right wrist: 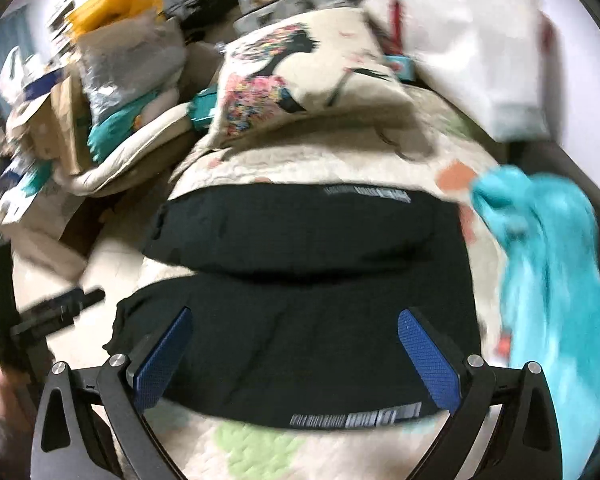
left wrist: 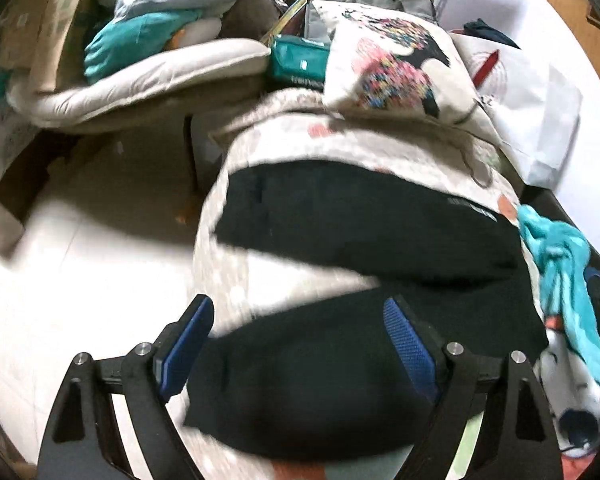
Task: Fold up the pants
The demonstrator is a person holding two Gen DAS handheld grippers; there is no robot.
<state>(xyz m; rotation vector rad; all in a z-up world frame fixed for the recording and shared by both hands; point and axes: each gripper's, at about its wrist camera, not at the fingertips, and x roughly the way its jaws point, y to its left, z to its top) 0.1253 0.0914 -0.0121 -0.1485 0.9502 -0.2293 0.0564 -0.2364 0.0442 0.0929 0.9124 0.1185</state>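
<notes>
The black pants point(left wrist: 364, 224) lie spread on a cream patterned quilt point(left wrist: 340, 140), their two legs lying side by side across the bed; they also show in the right wrist view point(right wrist: 300, 320), with white print near the hem. My left gripper point(left wrist: 300, 312) is open and empty, hovering over the near leg's left end. My right gripper point(right wrist: 296, 324) is open and empty, above the middle of the near leg. Both views are blurred by motion.
A printed cushion point(left wrist: 396, 64) lies at the head of the bed. A turquoise garment point(right wrist: 548, 264) is bunched on the quilt to the right. Boxes, bags and a folded pad point(left wrist: 140, 80) pile up left of the bed. Pale floor point(left wrist: 80, 280) lies lower left.
</notes>
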